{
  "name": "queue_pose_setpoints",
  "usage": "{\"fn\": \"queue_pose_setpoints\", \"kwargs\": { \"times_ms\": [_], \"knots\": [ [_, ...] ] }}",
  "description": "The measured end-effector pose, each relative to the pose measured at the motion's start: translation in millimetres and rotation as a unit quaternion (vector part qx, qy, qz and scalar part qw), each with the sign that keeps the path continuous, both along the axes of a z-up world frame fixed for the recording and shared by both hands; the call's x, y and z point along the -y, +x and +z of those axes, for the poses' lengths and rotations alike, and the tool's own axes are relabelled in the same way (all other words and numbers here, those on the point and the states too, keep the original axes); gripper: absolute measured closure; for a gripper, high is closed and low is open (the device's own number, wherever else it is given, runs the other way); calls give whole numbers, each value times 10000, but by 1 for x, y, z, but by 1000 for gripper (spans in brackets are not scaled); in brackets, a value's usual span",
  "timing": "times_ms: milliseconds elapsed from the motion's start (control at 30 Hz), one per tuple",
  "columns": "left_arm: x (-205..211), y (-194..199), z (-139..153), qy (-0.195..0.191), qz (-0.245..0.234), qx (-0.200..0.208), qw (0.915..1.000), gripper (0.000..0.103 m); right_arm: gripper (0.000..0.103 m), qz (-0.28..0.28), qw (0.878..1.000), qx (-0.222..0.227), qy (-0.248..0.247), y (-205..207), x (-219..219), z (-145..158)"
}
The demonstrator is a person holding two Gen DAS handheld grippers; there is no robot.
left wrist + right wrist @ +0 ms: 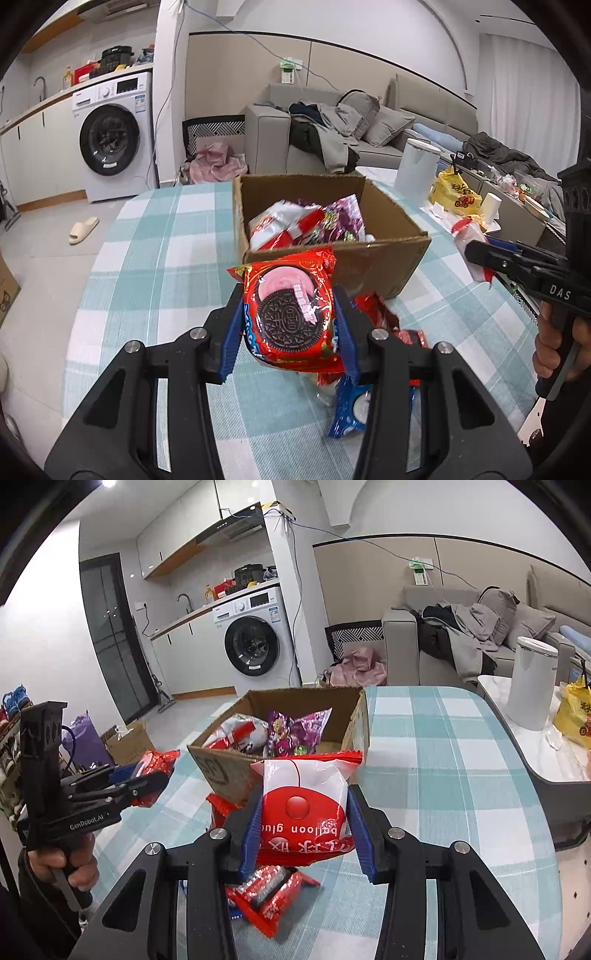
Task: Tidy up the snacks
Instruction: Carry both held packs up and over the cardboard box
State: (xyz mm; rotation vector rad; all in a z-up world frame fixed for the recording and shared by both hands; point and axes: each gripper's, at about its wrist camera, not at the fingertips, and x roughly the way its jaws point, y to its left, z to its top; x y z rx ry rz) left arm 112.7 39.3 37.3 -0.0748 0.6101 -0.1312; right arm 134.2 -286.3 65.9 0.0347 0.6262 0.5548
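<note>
My left gripper is shut on a red Oreo pack, held above the checked tablecloth just short of the open cardboard box. In the right wrist view my right gripper is shut on a white and red balloon glue packet, also lifted in front of the box. The box holds several snack packets. Loose snacks lie on the cloth beneath: a blue Oreo pack and red wrapped bars. Each gripper shows at the other view's edge: the right gripper and the left gripper.
The table has a teal and white checked cloth. A white cylindrical appliance and a yellow bag stand on a side table at right. A sofa with clothes, a washing machine and a slipper lie beyond.
</note>
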Motion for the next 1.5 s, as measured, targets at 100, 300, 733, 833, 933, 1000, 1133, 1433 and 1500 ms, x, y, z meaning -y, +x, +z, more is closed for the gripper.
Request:
{"fn": "queue_pose_setpoints", "kwargs": {
  "times_ms": [100,300,733,833,933,1000,1133,1433,1500],
  "knots": [
    [5,4,5,35,-30,49,10000,62,59,-22,10000,26,50,5,-2,3],
    [12,15,14,65,-61,139,9999,62,59,-49,9997,149,184,11,-3,15],
    [26,47,28,200,-178,312,9992,62,59,-119,9989,299,330,24,-7,30],
    [27,52,29,211,-194,317,9991,62,59,-110,9989,294,360,28,-11,31],
    [30,58,28,207,-198,298,9991,62,59,-91,9989,262,374,34,-16,31],
    [31,63,27,206,-202,278,9992,62,59,-75,9991,227,350,37,-20,28],
    [32,76,26,195,-208,262,9993,62,59,-52,9993,160,339,43,-27,25],
    [31,100,17,263,-192,237,9992,62,59,-11,9995,20,303,64,-38,12],
    [30,104,14,257,-187,205,9993,62,59,3,9996,-27,294,69,-41,9]
  ]
}}
